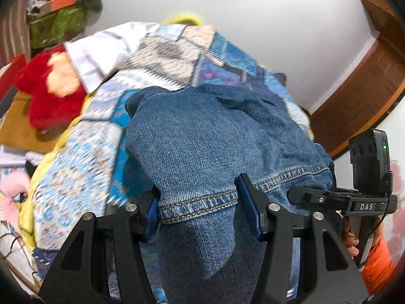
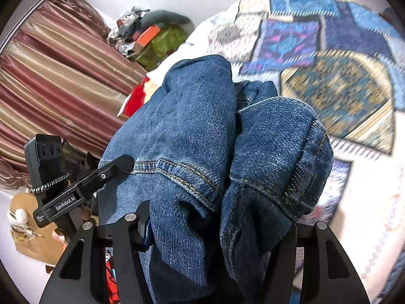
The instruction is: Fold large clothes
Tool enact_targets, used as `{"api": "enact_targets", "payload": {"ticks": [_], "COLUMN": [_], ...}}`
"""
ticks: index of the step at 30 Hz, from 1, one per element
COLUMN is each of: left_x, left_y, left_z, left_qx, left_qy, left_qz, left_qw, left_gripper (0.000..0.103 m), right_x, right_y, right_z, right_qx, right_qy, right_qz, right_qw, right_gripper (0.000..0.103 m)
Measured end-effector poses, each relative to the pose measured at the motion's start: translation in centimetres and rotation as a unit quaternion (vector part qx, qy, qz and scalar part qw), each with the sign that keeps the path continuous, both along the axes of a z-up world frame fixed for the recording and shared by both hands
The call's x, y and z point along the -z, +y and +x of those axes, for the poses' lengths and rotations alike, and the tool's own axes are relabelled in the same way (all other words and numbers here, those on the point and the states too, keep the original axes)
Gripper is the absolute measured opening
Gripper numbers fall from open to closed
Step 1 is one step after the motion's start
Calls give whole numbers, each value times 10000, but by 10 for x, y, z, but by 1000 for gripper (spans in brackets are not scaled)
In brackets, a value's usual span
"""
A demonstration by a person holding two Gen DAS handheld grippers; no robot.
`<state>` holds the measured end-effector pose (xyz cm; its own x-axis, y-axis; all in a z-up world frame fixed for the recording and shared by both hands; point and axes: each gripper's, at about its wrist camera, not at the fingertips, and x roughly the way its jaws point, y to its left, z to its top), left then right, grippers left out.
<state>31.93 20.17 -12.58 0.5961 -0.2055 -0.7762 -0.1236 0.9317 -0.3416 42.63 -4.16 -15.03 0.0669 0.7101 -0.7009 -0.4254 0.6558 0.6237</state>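
A blue denim garment (image 1: 215, 131) hangs bunched over a patterned quilt. My left gripper (image 1: 200, 207) is shut on its stitched hem, with the blue pads (image 1: 249, 202) pressing from both sides. In the right wrist view the same denim (image 2: 202, 131) is gathered in thick folds, and my right gripper (image 2: 215, 228) is shut on the bundle. Its right finger is hidden under the cloth. Each gripper shows in the other's view, close beside it: the right gripper's body (image 1: 354, 200) at the right edge, the left gripper's body (image 2: 76, 195) at the left, tip against the denim.
The patchwork quilt (image 2: 329, 88) covers the bed below. A red plush toy (image 1: 50, 96) and a white cloth (image 1: 101, 50) lie at its far side. A striped curtain (image 2: 50, 76), a green box (image 2: 164, 43) and a wooden door (image 1: 359, 88) border the room.
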Motion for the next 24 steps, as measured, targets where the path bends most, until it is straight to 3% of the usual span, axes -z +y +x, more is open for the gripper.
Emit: {"api": "enact_targets", "payload": {"ticks": [3,8,12,18,21,24], "left_x": [25,83,111,102,87,67], "left_y": [17,35,37,29,19,7], "left_z": [-12,-17,-26,-40,-48,-63], "left_qx": [-146,-348,-366,-355,-304,-243], "left_qy": [220,826,927,743,630,445], "left_qz": [85,-120,-70,271,858,1567], "left_qw": [9996,9959,9950,9962,9938,9863], "left_gripper": [56,56,57,61,61,61], "right_x": [25,78,109,99,84,70], "right_y": [20,49,57,61,51,32], "right_z": [-4,-8,-8,-11,-16,-27], "right_qx": [-79,-243,-345,-686,-783,-818], "right_qy": [280,721,796,475,277,-60], "right_qz": [1,-249,-554,-787,-887,-1036], "right_qw": [9996,9968,9947,9934,9926,9912], "right_gripper": [57,57,58,65,66,66]}}
